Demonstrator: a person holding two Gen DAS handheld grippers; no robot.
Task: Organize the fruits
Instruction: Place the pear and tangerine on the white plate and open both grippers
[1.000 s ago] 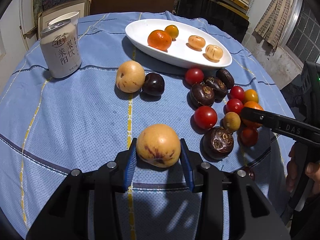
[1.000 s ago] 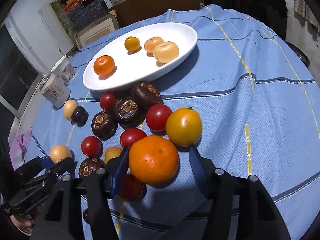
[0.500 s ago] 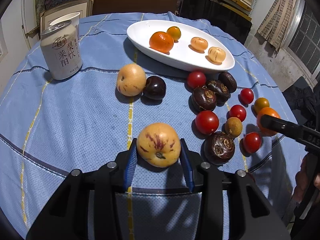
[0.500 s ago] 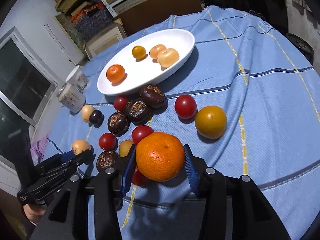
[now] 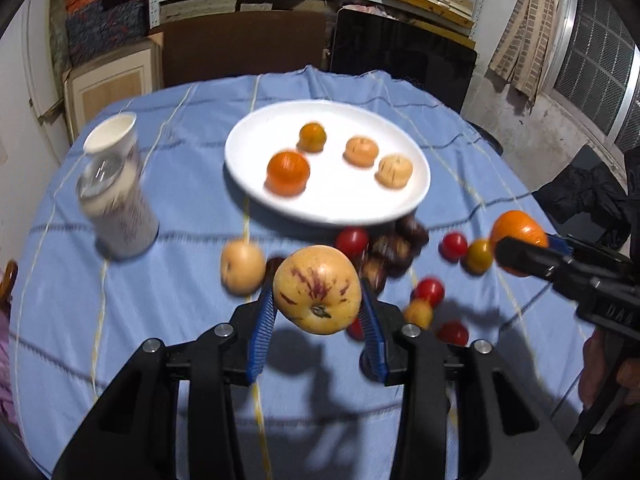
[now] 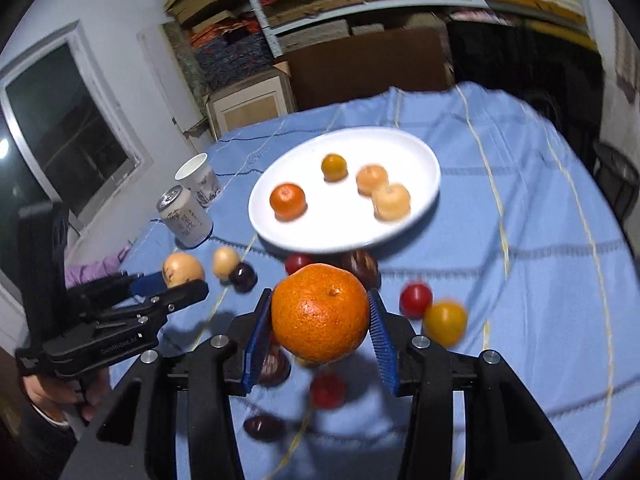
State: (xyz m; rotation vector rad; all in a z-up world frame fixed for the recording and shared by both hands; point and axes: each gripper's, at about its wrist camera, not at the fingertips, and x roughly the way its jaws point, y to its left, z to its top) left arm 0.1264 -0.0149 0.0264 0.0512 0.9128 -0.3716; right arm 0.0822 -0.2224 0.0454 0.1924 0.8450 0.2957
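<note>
My left gripper (image 5: 318, 312) is shut on a yellow apple with red streaks (image 5: 317, 289) and holds it above the blue tablecloth. My right gripper (image 6: 320, 320) is shut on a large orange (image 6: 320, 312), also lifted; it shows in the left wrist view (image 5: 518, 232) at the right. The white oval plate (image 5: 332, 204) lies beyond, holding an orange (image 5: 288, 170), a small yellow-orange fruit (image 5: 312, 137) and two pale peach fruits (image 5: 361, 151). Red tomatoes (image 5: 351, 240), dark brown fruits (image 5: 394, 248) and a yellow pear (image 5: 242, 266) lie loose on the cloth in front of the plate.
A drink can (image 5: 118, 208) and a white cup (image 5: 110, 134) stand at the left of the table. In the right wrist view the can (image 6: 185, 216) stands left of the plate (image 6: 424, 200). Chairs and shelves stand behind the table.
Both grippers have risen off the table with their fruit and tilted up; the plate now sits nearer the middle of each view.
</note>
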